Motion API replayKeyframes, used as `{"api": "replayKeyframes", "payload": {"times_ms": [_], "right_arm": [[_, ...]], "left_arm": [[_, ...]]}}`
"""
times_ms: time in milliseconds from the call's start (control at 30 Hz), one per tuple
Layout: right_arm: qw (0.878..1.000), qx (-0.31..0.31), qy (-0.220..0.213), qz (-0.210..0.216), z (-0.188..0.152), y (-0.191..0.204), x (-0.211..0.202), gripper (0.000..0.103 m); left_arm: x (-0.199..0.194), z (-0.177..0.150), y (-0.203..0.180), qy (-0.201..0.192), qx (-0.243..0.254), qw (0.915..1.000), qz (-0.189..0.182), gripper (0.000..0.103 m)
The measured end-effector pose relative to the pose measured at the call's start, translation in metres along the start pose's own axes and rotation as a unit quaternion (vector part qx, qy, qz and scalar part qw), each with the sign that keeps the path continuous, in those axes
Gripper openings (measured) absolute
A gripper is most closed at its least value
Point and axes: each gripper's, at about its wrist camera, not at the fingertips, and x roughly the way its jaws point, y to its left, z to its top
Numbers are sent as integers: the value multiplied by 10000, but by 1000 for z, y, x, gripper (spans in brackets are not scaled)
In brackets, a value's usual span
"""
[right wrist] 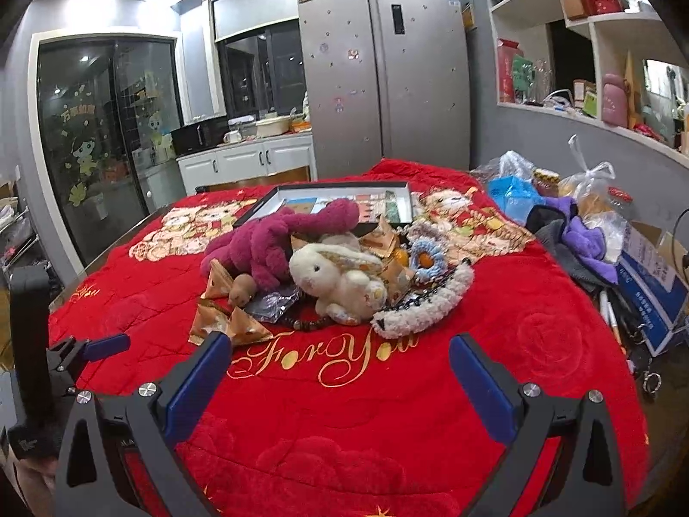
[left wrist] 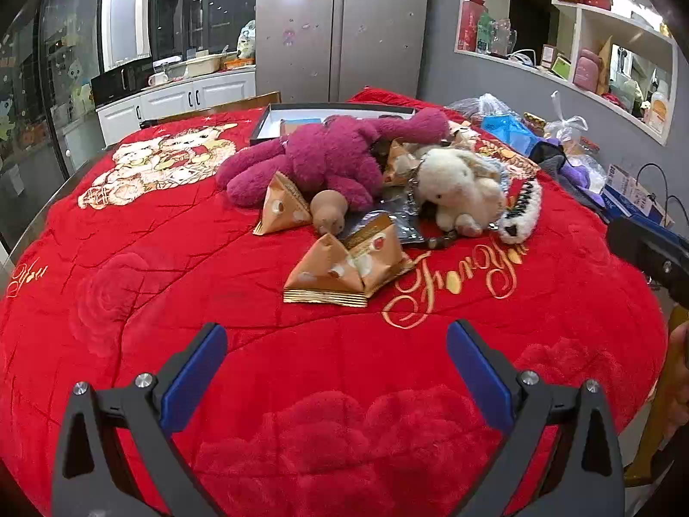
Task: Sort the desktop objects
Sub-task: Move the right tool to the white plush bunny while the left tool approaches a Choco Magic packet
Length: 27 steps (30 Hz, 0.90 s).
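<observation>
A pile lies mid-table on a red blanket [left wrist: 172, 267]: a magenta plush toy [left wrist: 331, 159], a white plush rabbit [left wrist: 456, 189], a small brown plush [left wrist: 329, 211], orange triangular snack packets [left wrist: 340, 271], a silver foil packet [left wrist: 400, 219], a white knitted band [left wrist: 523, 211] and a bead bracelet [right wrist: 310, 325]. The same toy [right wrist: 280, 241] and rabbit [right wrist: 336, 280] show in the right wrist view. My left gripper [left wrist: 336, 344] is open and empty, short of the nearest packet. My right gripper [right wrist: 340, 357] is open and empty, short of the pile.
A shallow black-rimmed box [left wrist: 267, 118] holding cards sits behind the pile. Plastic bags [right wrist: 516, 181], purple and grey cloths [right wrist: 581, 237] and a blue-white carton [right wrist: 654, 293] crowd the right edge. The left gripper [right wrist: 86, 349] shows at the left of the right wrist view.
</observation>
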Motion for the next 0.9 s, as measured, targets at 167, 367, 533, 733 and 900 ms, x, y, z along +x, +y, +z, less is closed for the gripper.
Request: {"api": "replayKeyframes", "payload": {"times_ms": [167,367,533,733,900], "right_arm": [[9996,-149,235,78,2,7,25,103],[9984,-207,484,221,11,14,60,103],[9970,-103,722,245,17,7,91,103],[9945,93,1031,145,19,-4,129,103],[9930,105,1170,77,24,-5,154,103]], "left_arm": [[21,2,5,232,-23,9997,2,103],[41,12,9,354,49,9993,52,103],[63,21,19,560,-14,9984,78,103],[93,30,27,872,-29,9962,2,102],[109,38,26,920,119,9957,67,103]]}}
